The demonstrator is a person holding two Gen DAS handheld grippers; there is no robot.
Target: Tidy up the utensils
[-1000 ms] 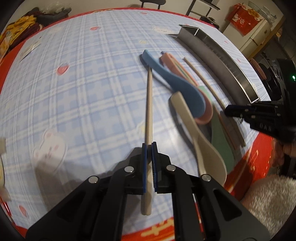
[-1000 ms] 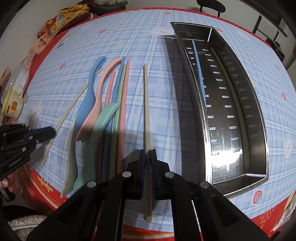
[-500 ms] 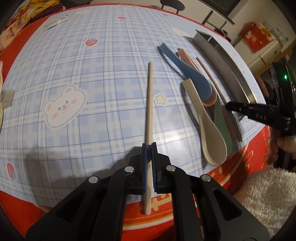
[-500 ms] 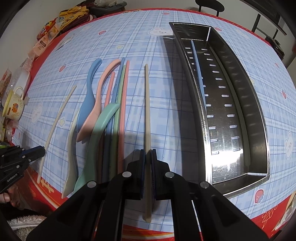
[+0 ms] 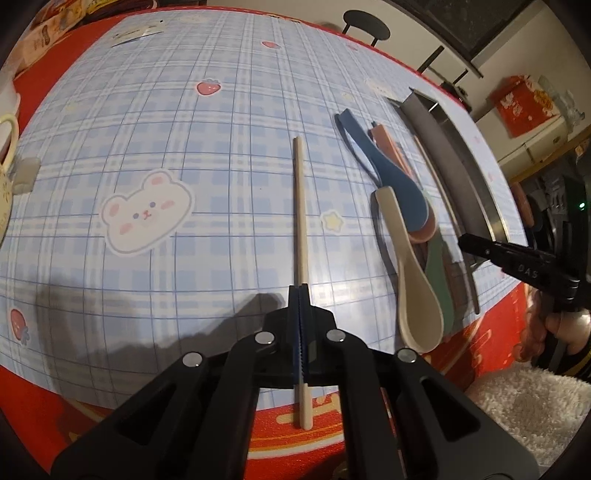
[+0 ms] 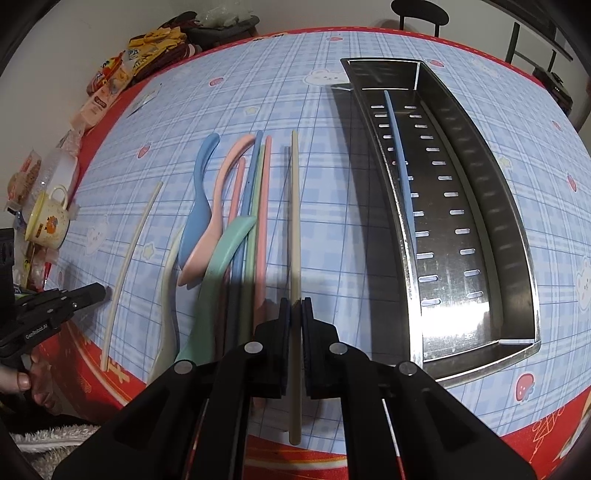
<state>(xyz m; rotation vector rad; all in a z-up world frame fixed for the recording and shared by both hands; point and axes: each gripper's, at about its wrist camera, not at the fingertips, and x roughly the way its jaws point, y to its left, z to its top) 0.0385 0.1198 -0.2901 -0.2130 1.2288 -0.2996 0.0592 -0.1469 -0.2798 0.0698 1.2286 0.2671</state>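
Observation:
My left gripper [image 5: 302, 291] is shut on a cream chopstick [image 5: 300, 206] that points away over the checked tablecloth. In the right wrist view that chopstick [image 6: 129, 254] shows at the far left, with the left gripper [image 6: 98, 293] beside it. My right gripper [image 6: 294, 306] is shut on a second cream chopstick [image 6: 294, 206], just above the cloth. Spoons and chopsticks lie in a bunch: a blue spoon [image 6: 197, 218], a pink spoon [image 6: 218, 218], a green spoon [image 6: 221, 258], a cream spoon [image 5: 410, 280]. The steel tray [image 6: 517, 229] on the right holds a blue chopstick [image 6: 400, 173].
A yellow mug [image 6: 50, 221] and snack packets [image 6: 110, 85] sit at the table's left edge. The red table border [image 5: 369, 421] runs close under both grippers. A white fluffy towel [image 5: 524, 410] lies below the edge. A chair [image 5: 364, 29] stands beyond the table.
My left gripper has swung left with its chopstick, away from the bunch of spoons. My right gripper has stayed almost still with its chopstick.

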